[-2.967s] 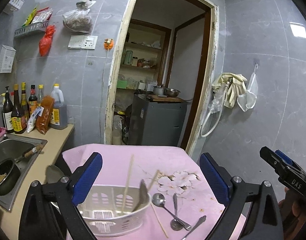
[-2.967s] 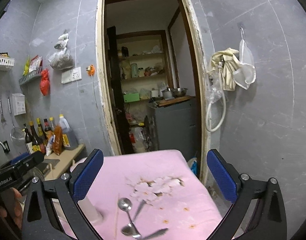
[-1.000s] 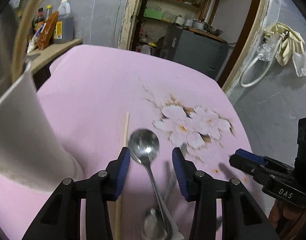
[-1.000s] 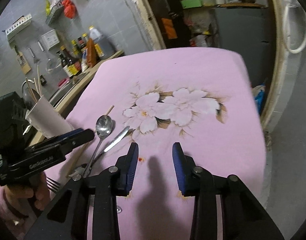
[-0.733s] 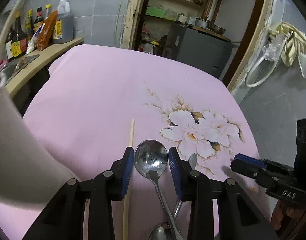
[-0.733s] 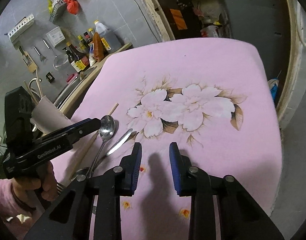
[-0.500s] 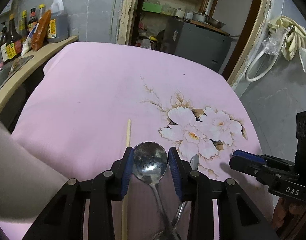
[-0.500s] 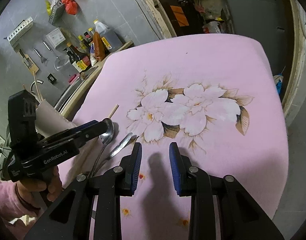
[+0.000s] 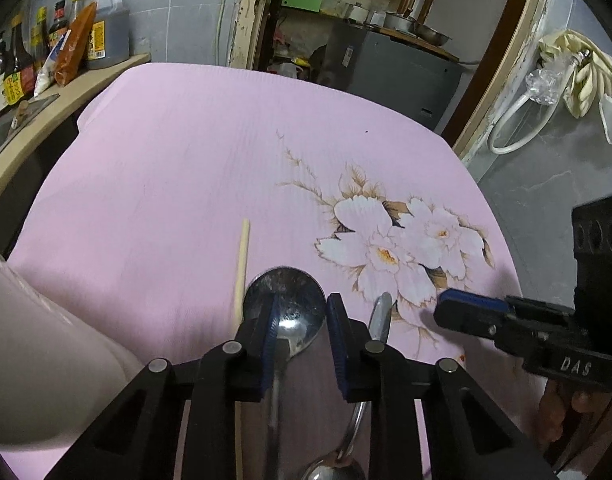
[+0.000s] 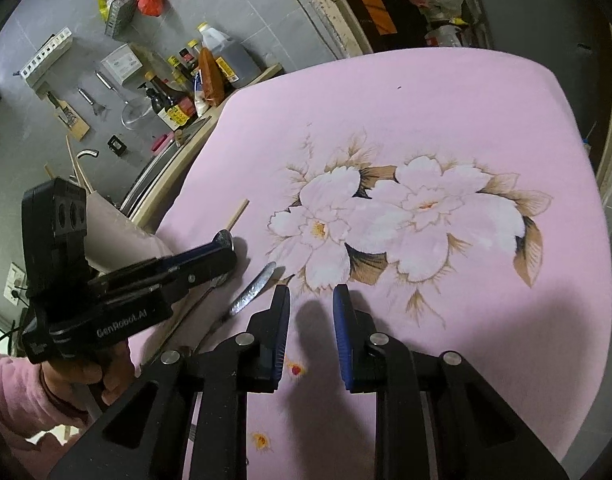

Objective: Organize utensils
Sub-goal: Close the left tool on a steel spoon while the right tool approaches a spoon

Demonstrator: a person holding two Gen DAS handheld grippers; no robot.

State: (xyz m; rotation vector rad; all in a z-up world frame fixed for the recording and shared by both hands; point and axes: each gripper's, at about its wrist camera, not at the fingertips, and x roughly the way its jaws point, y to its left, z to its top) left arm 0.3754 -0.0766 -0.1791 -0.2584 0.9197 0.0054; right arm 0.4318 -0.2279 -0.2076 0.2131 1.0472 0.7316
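table point(image 9: 178, 168): it wore a pink cloth with big white flowers point(image 9: 402, 248) printed on it, and all the utensils lay on the near part of it.
white holder point(image 9: 38, 360): it stood at the left edge of the table, just beside the left claw. in the right wrist view chopsticks stuck up out of it.
counter point(image 9: 78, 84): it ran along the wall to the left of the table, with dark bottles point(image 9: 10, 68) and a big jug point(image 9: 108, 28) on it.
left claw point(image 9: 301, 330): a hand in a pink sleeve point(image 10: 10, 396) held it. it pointed down at the table. its jaws had just been closing, with the bowl of the big spoon between them. the left blue pad sat over the bowl's edge, and a small gap showed at the right pad, so it had not clenched yet.
right claw point(image 10: 311, 326): it hung over the bare cloth near the flowers. its jaws had just been closing and stood a little apart, with nothing between them.
big spoon point(image 9: 292, 300): it lay on the cloth with its round bowl pointing away and its handle running back under the left claw.
chopstick point(image 9: 242, 264): it lay flat on the cloth just to the left of the big spoon.
second spoon point(image 9: 334, 468): it lay the other way round, bowl near the camera, and its handle tip point(image 9: 380, 316) came up just right of the left claw.
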